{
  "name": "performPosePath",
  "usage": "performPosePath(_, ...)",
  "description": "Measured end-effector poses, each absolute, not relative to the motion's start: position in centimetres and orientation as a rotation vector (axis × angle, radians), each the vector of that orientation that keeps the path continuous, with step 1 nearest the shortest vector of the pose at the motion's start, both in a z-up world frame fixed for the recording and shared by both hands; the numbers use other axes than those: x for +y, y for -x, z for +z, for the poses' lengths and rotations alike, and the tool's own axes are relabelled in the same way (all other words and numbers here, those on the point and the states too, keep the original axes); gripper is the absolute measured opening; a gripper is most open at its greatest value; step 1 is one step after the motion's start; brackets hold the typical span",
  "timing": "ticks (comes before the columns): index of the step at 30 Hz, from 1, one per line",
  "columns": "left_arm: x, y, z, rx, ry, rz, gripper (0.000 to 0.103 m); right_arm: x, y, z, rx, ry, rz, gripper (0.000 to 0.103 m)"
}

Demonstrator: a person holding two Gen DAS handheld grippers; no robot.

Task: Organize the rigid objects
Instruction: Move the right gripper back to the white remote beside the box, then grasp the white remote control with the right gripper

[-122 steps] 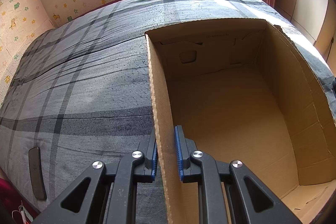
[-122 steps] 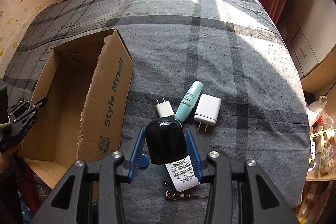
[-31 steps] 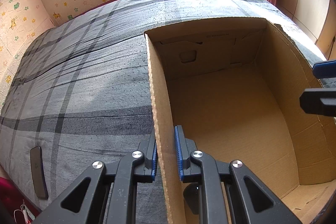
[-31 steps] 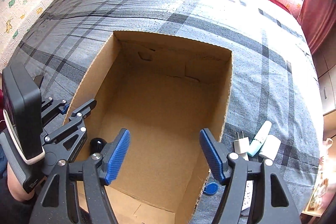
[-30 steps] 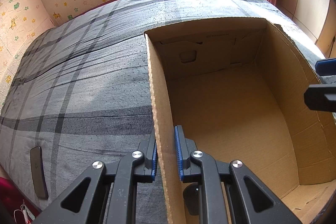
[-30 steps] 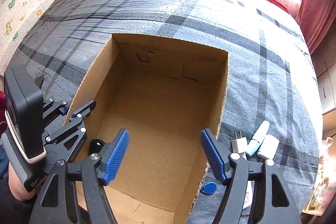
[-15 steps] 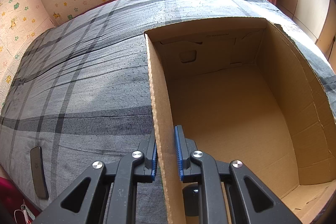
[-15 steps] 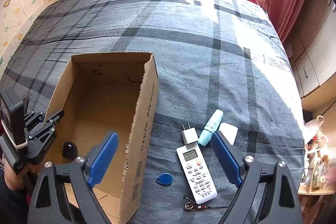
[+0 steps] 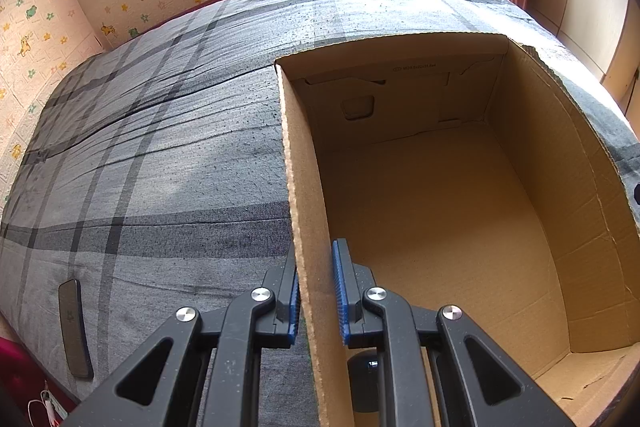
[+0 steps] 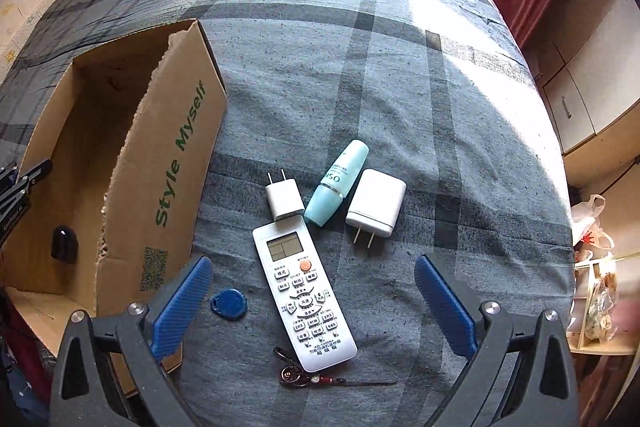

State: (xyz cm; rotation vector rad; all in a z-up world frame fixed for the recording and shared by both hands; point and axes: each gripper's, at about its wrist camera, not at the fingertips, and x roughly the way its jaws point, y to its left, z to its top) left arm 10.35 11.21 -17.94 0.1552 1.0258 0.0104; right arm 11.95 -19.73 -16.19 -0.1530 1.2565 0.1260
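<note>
My left gripper [image 9: 316, 295] is shut on the left wall of the open cardboard box [image 9: 304, 187]. A black rounded object [image 9: 364, 367] lies on the box floor, half hidden behind the left fingers; it also shows as the black object [image 10: 64, 243] in the right wrist view. My right gripper [image 10: 312, 267] hangs over the bed, to the right of the box [image 10: 176, 163], with its jaws opening wide and gripping nothing. Below it lies a white remote [image 10: 304, 291]. Beyond the remote lie a small white charger [image 10: 284, 201], a teal tube [image 10: 338, 183] and a bigger white charger [image 10: 376, 203].
A blue key fob [image 10: 229, 303] and a keyring [image 10: 296, 375] lie by the remote. A dark flat slab [image 9: 74, 327] rests near the bed's left edge. Cabinets [image 10: 592, 99] and a shelf with bags [image 10: 596, 291] stand right of the bed.
My right gripper has swung from above the box to over the items on the bed, and its jaws have spread wider. The left gripper and box have not moved.
</note>
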Motion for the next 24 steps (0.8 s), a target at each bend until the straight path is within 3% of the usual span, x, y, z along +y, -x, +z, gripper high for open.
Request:
performPosePath(19,11.2,-10.4,-17.9,1.027,-0.158,0.013,0.016,-21.4,-11.7,-25.1,1.384,0.181,0.217,0.1)
performPosePath(24,11.2,-10.4,-17.8,1.028,-0.156,0.012,0.016,-21.4,-11.6,-26.0,1.421,0.19,0.236,0.08)
